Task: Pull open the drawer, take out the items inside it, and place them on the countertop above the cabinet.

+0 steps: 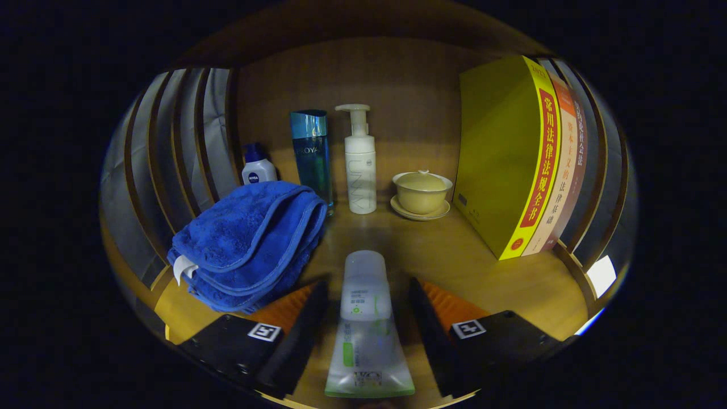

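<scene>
Translucent white squeeze tube (366, 318) lies on table between spread gripper (367, 309) fingers, unpinched; looks placed. Drawer contents unseen, remainder unknown.

The small white bottle (259, 169) carries the brand NIVEA; the white pump bottle (360, 162) reads UNNY along its side
</scene>
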The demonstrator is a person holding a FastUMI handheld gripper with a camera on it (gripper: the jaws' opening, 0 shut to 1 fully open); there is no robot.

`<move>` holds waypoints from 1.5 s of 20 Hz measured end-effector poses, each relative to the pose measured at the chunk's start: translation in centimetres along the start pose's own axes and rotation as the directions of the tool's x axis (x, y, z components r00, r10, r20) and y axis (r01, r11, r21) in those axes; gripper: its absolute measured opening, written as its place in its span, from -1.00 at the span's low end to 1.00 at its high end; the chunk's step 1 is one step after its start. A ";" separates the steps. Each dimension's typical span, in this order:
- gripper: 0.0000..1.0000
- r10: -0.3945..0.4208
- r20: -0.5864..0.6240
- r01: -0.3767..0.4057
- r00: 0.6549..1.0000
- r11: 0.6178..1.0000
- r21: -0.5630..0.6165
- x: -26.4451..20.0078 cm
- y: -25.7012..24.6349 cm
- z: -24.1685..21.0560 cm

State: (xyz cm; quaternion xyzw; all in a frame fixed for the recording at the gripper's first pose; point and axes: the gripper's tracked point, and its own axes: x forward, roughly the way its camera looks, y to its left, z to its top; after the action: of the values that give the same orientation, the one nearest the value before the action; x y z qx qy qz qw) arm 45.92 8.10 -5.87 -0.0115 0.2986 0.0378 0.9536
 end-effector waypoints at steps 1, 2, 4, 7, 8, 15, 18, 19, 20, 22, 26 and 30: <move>1.00 -0.008 0.014 0.008 1.000 1.000 0.001 -0.3 -0.2 0.3; 1.00 -0.010 0.035 0.010 0.999 1.000 0.002 -0.9 -0.3 1.0; 1.00 -0.007 0.085 0.006 0.996 1.000 0.007 -3.3 0.1 2.5; 1.00 0.030 0.193 -0.038 0.981 0.999 0.038 -8.8 1.5 4.9; 1.00 0.057 0.223 -0.066 0.973 0.997 0.034 -10.9 2.3 5.4; 0.98 0.091 0.336 -0.088 0.937 0.996 -0.023 -21.5 3.2 3.4; 0.98 0.097 0.374 -0.089 0.922 0.995 -0.039 -24.3 3.5 1.0; 0.98 0.104 0.382 -0.097 0.918 0.995 -0.036 -25.1 3.7 -0.2; 0.98 0.110 0.387 -0.107 0.916 0.994 -0.030 -25.7 3.8 -1.2; 0.98 0.111 0.406 -0.119 0.907 0.993 -0.006 -27.1 3.8 -2.9; 0.98 0.074 0.464 -0.088 0.883 0.996 0.009 -29.7 2.6 -5.4; 0.98 0.027 0.523 -0.048 0.852 0.999 0.026 -32.4 1.4 -7.2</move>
State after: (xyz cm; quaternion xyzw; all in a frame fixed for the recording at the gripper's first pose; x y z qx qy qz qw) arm 15.13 7.08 6.70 0.0228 0.0293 0.0524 0.9979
